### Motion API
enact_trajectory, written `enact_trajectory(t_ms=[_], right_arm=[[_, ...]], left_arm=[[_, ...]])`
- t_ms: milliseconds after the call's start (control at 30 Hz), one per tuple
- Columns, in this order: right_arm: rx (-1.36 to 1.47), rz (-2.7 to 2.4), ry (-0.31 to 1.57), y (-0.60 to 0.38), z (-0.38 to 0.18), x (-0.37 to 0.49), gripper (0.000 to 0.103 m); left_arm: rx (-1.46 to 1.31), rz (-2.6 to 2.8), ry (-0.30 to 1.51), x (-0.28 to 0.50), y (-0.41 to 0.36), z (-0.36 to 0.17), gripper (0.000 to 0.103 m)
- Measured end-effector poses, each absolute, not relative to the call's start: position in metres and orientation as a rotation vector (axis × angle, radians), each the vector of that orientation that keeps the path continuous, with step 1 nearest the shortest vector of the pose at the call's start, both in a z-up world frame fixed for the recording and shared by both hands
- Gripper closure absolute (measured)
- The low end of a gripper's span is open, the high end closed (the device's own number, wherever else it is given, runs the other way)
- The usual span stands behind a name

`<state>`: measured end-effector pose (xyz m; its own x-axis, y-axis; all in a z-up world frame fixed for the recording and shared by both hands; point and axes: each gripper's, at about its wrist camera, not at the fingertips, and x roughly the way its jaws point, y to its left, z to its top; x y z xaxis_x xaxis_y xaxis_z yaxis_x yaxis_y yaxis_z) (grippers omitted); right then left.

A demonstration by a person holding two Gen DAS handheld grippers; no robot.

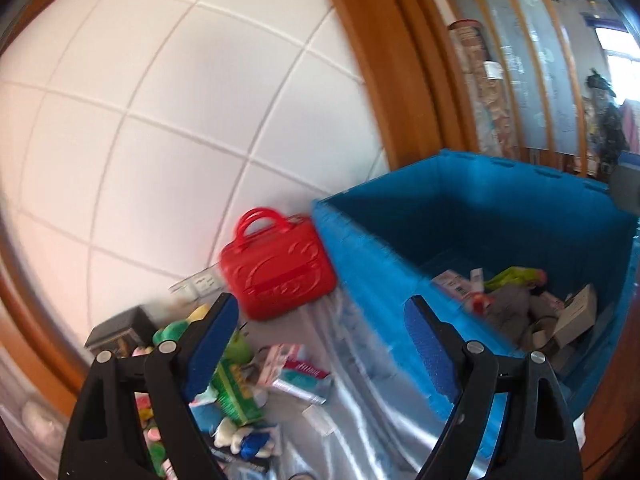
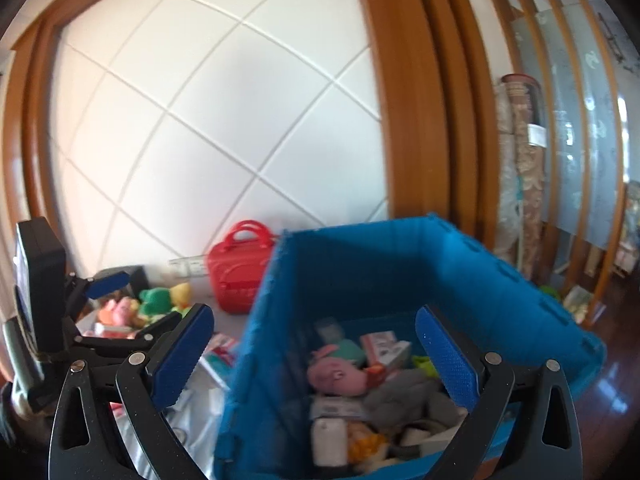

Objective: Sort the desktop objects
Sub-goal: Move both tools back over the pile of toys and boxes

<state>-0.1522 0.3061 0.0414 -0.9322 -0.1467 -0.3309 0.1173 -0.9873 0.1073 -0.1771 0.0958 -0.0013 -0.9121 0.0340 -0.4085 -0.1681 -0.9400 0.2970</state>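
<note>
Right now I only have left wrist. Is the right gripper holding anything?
Observer: No. The right gripper is open and empty, pointed into the blue crate.
Operator: What's in front of it in there?
Observer: A pink plush, beside a grey plush.
Operator: Anything nearer the camera?
Observer: A white box, by the crate's near wall.

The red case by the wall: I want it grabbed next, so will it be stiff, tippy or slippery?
The red case looks like moulded hard plastic with embossed ridges, so probably stiff and light. It stands upright on a narrow base, so a push may tip it. Its glossy shell could slip; the looped handles seem the safer hold.
</note>
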Motion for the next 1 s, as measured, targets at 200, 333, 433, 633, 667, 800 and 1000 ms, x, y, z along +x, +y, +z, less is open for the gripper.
enact_trajectory(t_ms=[200,333,433,633,667,800,1000], right_arm=[[0.499,-2.797,-0.061,0.257,0.039,-0.141,0.0],[0.495,-2.724,-0.016,0.228,0.031,-0.128,0.0],[0.511,-2.695,0.0,0.208,0.02,-0.117,0.0],[0.583,-2.674,0.023,0.168,-0.003,-0.099,0.0],[0.604,-2.671,-0.002,0.162,-0.007,-0.097,0.0],[0.654,-2.671,-0.058,0.141,-0.016,-0.086,0.0],[0.686,-2.692,-0.086,0.103,-0.028,-0.063,0.0]], left_arm=[[-0.721,3.104,0.473,-0.15,0.036,-0.025,0.018],[-0.773,3.183,0.44,-0.128,0.003,-0.042,0.018],[-0.789,3.222,0.442,-0.112,-0.019,-0.054,0.018],[-0.841,3.24,0.476,-0.087,-0.059,-0.069,0.018],[-0.851,3.238,0.484,-0.082,-0.066,-0.071,0.018],[-0.882,3.225,0.528,-0.062,-0.094,-0.078,0.018],[-0.919,3.2,0.565,-0.04,-0.136,-0.091,0.018]])
